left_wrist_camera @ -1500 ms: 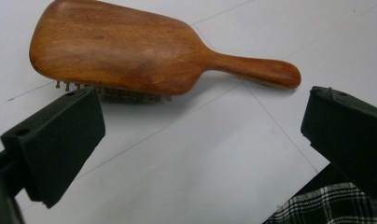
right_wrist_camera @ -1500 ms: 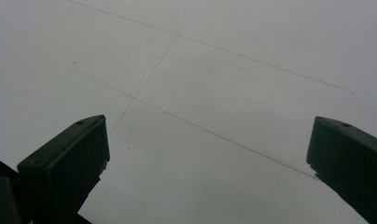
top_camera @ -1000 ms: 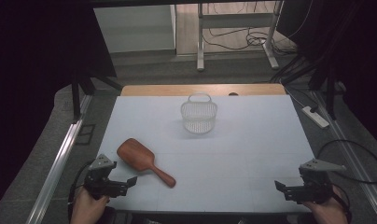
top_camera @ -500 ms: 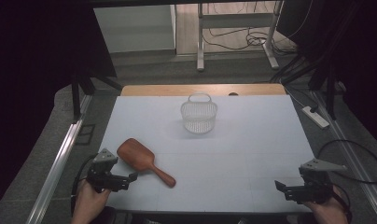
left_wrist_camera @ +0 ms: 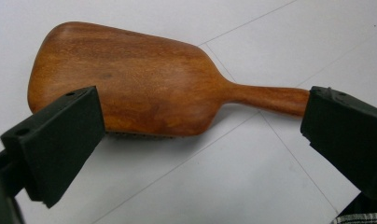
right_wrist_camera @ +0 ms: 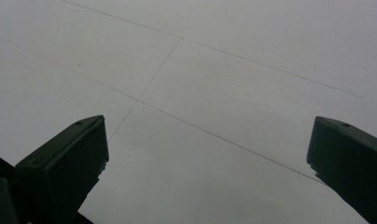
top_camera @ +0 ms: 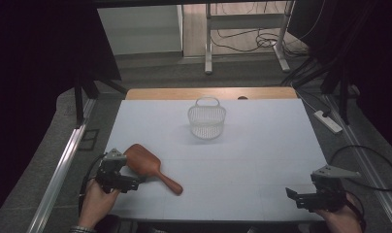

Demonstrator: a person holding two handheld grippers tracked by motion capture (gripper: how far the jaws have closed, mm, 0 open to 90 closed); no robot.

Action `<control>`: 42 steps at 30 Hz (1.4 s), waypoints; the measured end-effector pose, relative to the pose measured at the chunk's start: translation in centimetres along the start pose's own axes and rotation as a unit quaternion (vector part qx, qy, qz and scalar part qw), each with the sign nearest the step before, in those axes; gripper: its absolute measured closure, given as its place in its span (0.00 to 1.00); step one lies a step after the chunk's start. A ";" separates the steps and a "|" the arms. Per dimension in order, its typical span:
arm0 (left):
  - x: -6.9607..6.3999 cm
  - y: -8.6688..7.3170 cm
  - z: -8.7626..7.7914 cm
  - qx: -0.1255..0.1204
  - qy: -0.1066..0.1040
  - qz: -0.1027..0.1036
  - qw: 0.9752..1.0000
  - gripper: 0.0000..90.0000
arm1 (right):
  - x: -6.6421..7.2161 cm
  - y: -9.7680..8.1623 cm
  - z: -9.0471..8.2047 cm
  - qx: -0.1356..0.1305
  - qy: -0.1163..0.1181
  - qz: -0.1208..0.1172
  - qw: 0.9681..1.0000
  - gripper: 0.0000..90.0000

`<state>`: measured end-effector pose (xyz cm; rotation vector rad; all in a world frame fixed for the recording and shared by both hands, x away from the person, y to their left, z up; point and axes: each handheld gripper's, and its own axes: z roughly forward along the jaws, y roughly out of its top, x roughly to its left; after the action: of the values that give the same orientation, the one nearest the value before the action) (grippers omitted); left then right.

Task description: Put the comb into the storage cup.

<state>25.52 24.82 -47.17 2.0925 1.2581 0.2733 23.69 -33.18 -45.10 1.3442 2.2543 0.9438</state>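
Moved: left gripper [top_camera: 136, 180] has slid forward to the hairbrush [top_camera: 144, 164], jaws spread.
Hairbrush: bristles down, near table [top_camera: 262, 145] 8 o'clock edge.
Right gripper [top_camera: 292, 194]: spread, 4 o'clock corner.
Open room: centre, below basket [top_camera: 206, 119].

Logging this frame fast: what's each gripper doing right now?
Left gripper: open, jaws on either side of the wooden hairbrush, not closed on it.
Right gripper: open, holding nothing, above the white table.

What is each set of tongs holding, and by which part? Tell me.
Nothing is held. The left tongs stand open around the wooden hairbrush without gripping it; the right tongs hang open over the bare table.
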 end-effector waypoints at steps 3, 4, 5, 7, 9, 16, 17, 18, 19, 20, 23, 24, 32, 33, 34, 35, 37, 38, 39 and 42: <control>0.3 0.3 0.2 0.004 -0.001 -0.005 1.000 0.00 | 0.0 0.0 0.0 0.000 0.000 -0.001 1.000 0.00; 0.4 0.4 0.3 0.005 -0.001 -0.005 1.000 0.00 | 0.0 0.0 0.0 0.001 0.000 -0.001 1.000 0.00; 0.5 0.5 0.4 0.008 -0.001 -0.005 1.000 0.00 | 0.0 0.0 0.0 0.001 0.001 -0.001 1.000 0.00; 0.7 0.6 0.6 0.012 -0.002 -0.006 1.000 0.00 | 0.0 0.0 0.0 0.001 0.001 -0.002 1.000 0.00; 0.9 0.8 0.8 0.015 -0.004 -0.006 1.000 0.00 | 0.0 0.0 0.0 0.002 0.001 -0.002 1.000 0.00; 1.3 1.6 1.3 0.019 -0.009 -0.013 1.000 0.00 | 0.0 0.0 0.1 0.004 0.000 -0.005 1.000 0.00; 1.2 1.7 1.4 0.020 -0.008 -0.011 1.000 0.00 | 0.1 0.0 0.1 0.004 -0.001 -0.005 1.000 0.00; 1.2 1.9 1.5 0.023 -0.004 -0.009 1.000 0.00 | 0.1 0.0 0.1 0.005 -0.002 -0.005 1.000 0.00; 1.2 1.9 1.5 0.024 -0.002 -0.007 1.000 0.01 | 0.1 0.0 0.1 0.005 -0.003 -0.005 1.000 0.00; 1.2 2.0 1.6 0.027 -0.001 -0.006 1.000 0.03 | 0.1 0.0 0.1 0.005 -0.003 -0.004 1.000 0.00; 1.3 2.1 1.6 0.029 0.001 -0.007 1.000 0.15 | 0.1 0.0 0.1 0.005 -0.003 -0.004 1.000 0.00; 1.3 2.1 1.6 0.031 0.004 -0.007 0.999 0.19 | 0.1 0.0 0.1 0.006 -0.003 -0.004 1.000 0.00; 1.7 1.9 1.2 0.036 0.025 -0.005 0.999 0.63 | 0.1 0.0 0.2 0.009 -0.002 -0.005 1.000 0.00; 1.7 1.9 1.1 0.039 0.029 -0.006 0.999 0.69 | 0.1 0.0 0.2 0.009 -0.002 -0.005 1.000 0.00; 1.8 1.9 1.0 0.043 0.029 -0.003 0.999 0.76 | 0.1 0.0 0.2 0.010 -0.002 -0.005 1.000 0.00; 1.7 1.9 0.9 0.046 0.030 -0.004 0.998 0.82 | 0.1 0.1 0.2 0.010 -0.002 -0.005 1.000 0.00; 1.8 1.8 0.9 0.054 0.027 -0.008 0.998 0.89 | 0.1 0.1 0.2 0.011 -0.002 -0.004 1.000 0.00; 1.8 1.8 0.8 0.054 0.028 -0.004 0.998 0.94 | 0.1 0.1 0.2 0.011 -0.002 -0.004 1.000 0.00; 1.8 1.7 0.8 0.054 0.027 -0.004 0.998 0.97 | 0.1 0.1 0.2 0.012 -0.002 -0.004 1.000 0.00; 2.1 1.5 0.7 0.058 0.024 -0.009 0.998 0.99 | 0.1 0.1 0.2 0.012 -0.003 -0.005 1.000 0.00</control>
<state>28.01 25.80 -47.11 2.1840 1.3491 0.2502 23.82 -32.99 -45.23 1.3444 2.2720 0.9101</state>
